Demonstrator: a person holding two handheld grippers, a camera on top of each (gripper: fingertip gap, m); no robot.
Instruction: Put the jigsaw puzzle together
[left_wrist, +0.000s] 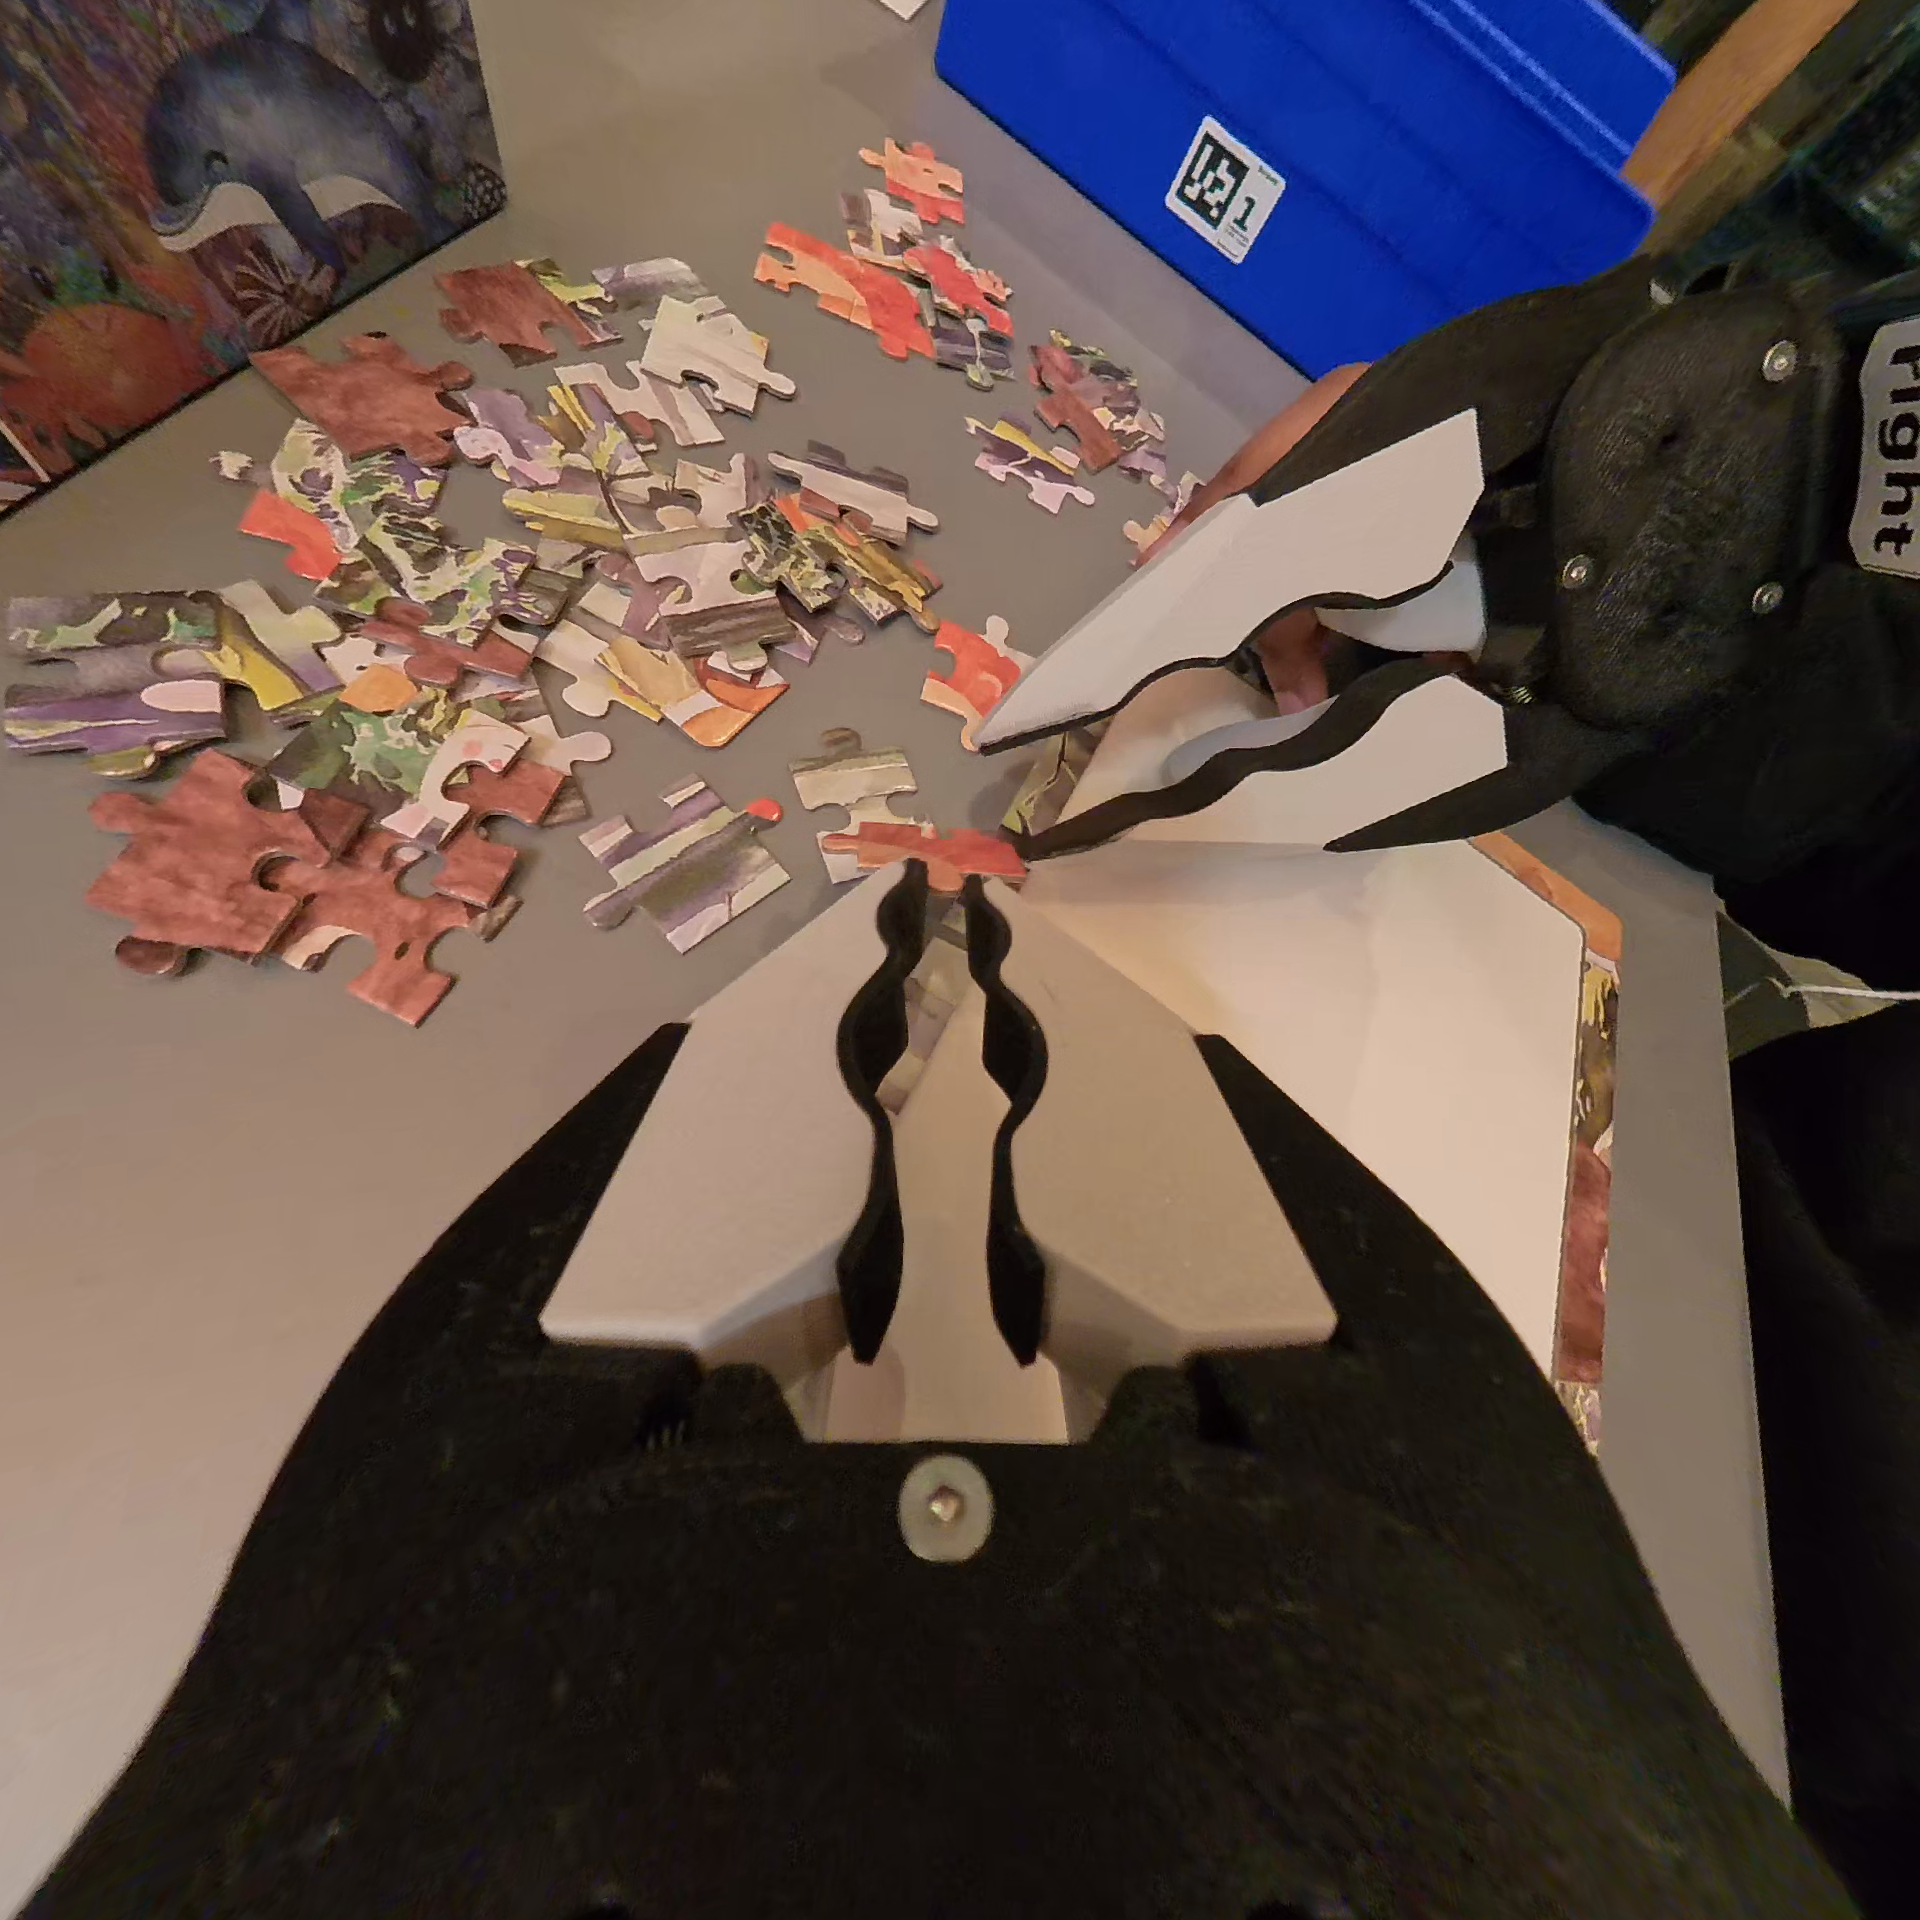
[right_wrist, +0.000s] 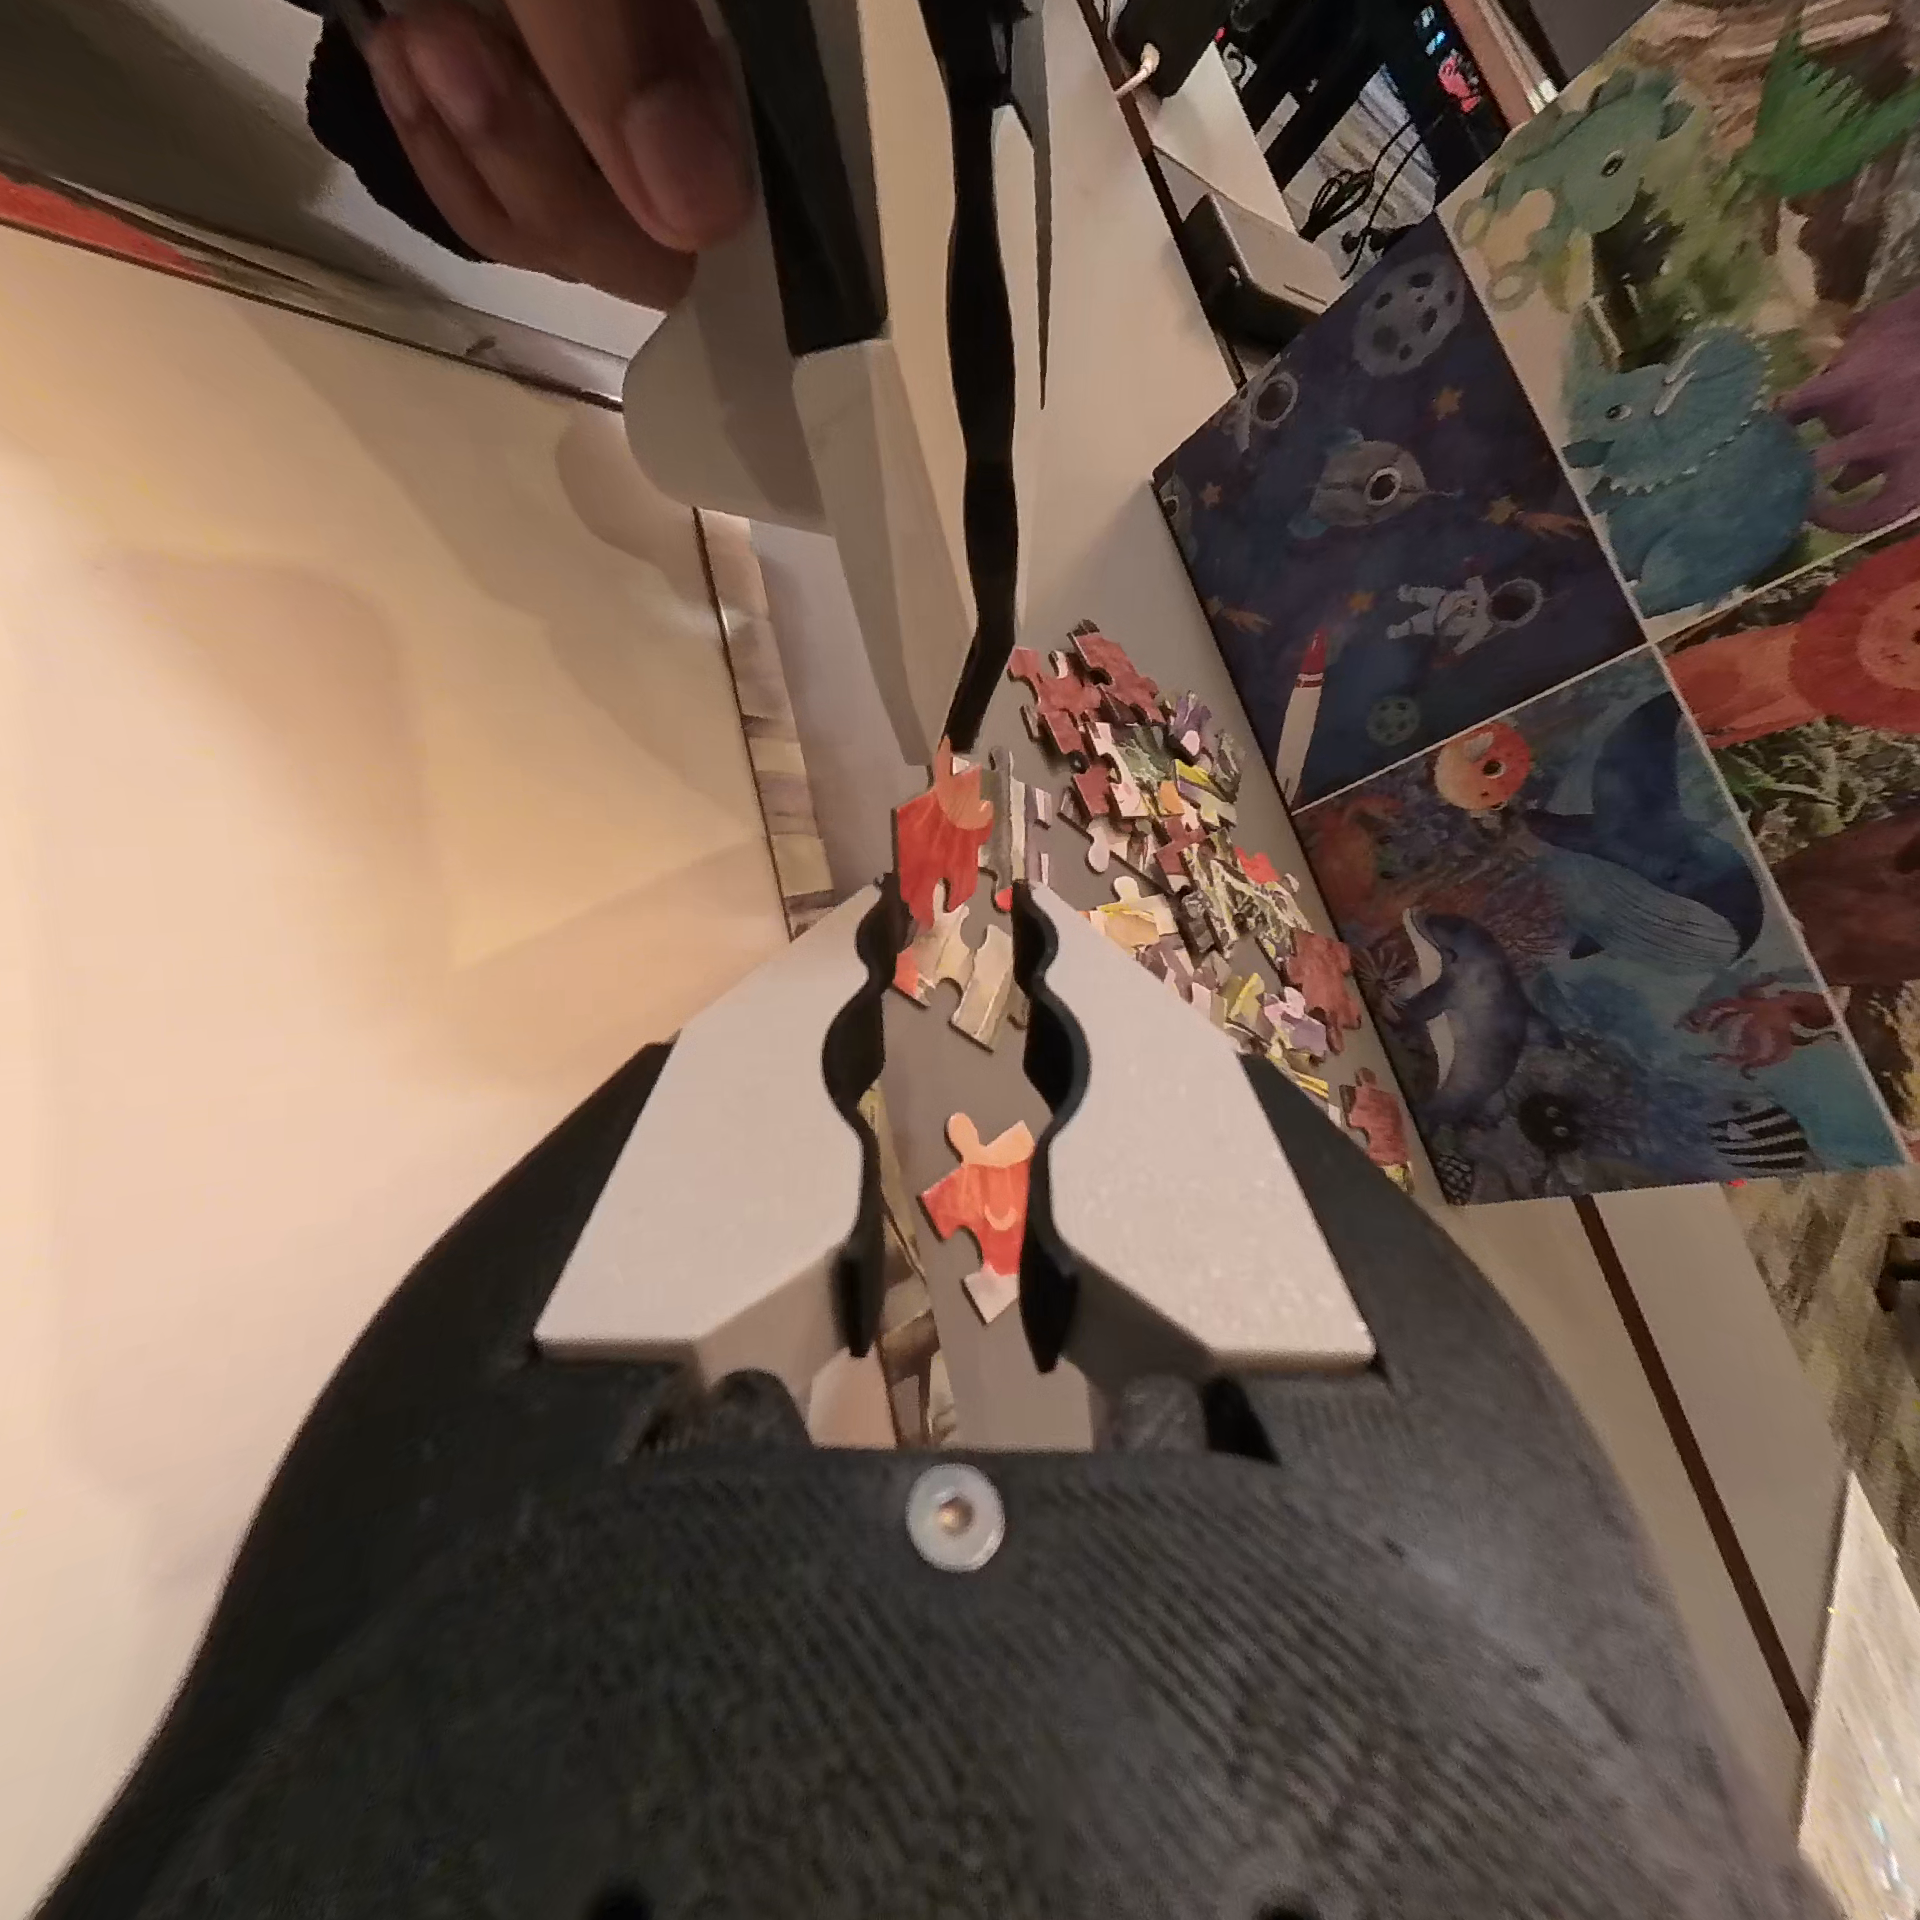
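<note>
Puzzle piece (left_wrist: 940, 852), red-orange, is clamped between the tips of the left gripper (left_wrist: 940, 878), held flat above the near left corner of a white puzzle tray (left_wrist: 1351, 1039) with a printed border. Right gripper (left_wrist: 1013, 790) enters from the right, angled down toward the same piece; its jaws stand apart and hold nothing, the lower tip just beside the piece's right edge. In the right wrist view, the right gripper (right_wrist: 951, 904) frames loose pieces on the table between its parted fingers. A hand (right_wrist: 561, 135) grips the left tool at the top of that view. Loose pieces (left_wrist: 468, 623) lie scattered and partly stacked on the grey table (left_wrist: 260, 1247), left of the tray. Puzzle box (left_wrist: 208, 187) with illustrated panels stands at far left; a blue bin (left_wrist: 1351, 125) stands at far right.
</note>
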